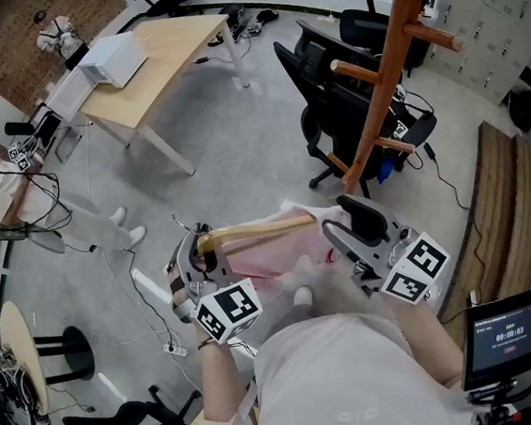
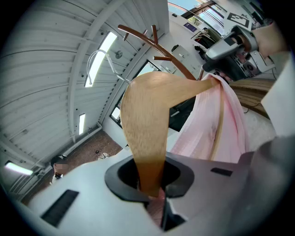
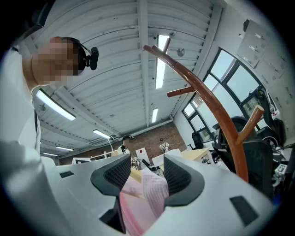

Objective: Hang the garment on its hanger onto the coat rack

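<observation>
My left gripper [image 1: 199, 249] [image 2: 150, 184] is shut on one end of a pale wooden hanger [image 1: 258, 229] [image 2: 147, 120]. The hanger runs level to the right in front of the person. A pink garment [image 1: 275, 258] [image 2: 216, 124] [image 3: 143, 198] hangs over it. My right gripper [image 1: 347, 222] [image 3: 145, 175] is at the hanger's other end with its jaws wide open. A fold of the pink fabric lies loosely between them. The orange-brown wooden coat rack [image 1: 387, 71] [image 2: 156, 46] [image 3: 207, 101], with bare pegs, stands ahead and to the right, apart from the hanger.
Two black office chairs [image 1: 330, 106] stand at the foot of the rack. A light wooden desk [image 1: 156, 67] with a white box [image 1: 112, 58] is at the far left. Cables [image 1: 153, 313] trail on the floor. A screen [image 1: 507, 337] stands at the lower right.
</observation>
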Action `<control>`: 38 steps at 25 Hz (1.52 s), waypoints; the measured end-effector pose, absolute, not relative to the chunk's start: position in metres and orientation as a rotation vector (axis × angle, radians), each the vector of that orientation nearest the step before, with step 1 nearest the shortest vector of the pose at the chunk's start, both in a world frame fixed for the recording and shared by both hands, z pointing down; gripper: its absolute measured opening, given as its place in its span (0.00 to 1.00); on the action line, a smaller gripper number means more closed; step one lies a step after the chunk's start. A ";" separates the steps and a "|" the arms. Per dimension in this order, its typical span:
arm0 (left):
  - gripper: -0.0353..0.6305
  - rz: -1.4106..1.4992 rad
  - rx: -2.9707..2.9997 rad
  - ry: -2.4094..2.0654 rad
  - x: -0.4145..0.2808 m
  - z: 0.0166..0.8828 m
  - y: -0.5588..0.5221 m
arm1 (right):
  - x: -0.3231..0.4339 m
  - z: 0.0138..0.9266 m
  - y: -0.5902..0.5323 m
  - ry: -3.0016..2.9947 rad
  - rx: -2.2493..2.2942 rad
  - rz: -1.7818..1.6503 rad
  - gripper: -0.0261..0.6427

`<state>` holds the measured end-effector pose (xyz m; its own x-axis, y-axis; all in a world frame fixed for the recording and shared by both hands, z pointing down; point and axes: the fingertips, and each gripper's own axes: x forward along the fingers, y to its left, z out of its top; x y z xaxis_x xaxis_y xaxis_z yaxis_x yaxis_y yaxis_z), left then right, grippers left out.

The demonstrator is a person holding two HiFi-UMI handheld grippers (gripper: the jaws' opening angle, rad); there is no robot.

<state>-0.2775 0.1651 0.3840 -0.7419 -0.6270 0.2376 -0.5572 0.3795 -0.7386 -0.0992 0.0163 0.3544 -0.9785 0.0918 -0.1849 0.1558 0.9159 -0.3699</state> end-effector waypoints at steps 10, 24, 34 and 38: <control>0.11 -1.253 -1.234 2.425 -0.318 0.362 0.130 | -0.117 0.325 -0.012 2.861 0.044 -0.536 0.38; 0.11 -1.271 -1.337 2.350 -0.313 0.341 0.081 | -0.082 0.319 -0.046 2.909 0.210 -0.398 0.38; 0.11 -1.217 -1.476 2.223 -0.310 0.341 0.031 | -0.099 0.391 -0.062 3.260 0.149 -0.042 0.32; 0.11 -1.212 -1.499 2.177 -0.307 0.332 0.022 | -0.093 0.380 -0.058 3.171 0.230 -0.206 0.24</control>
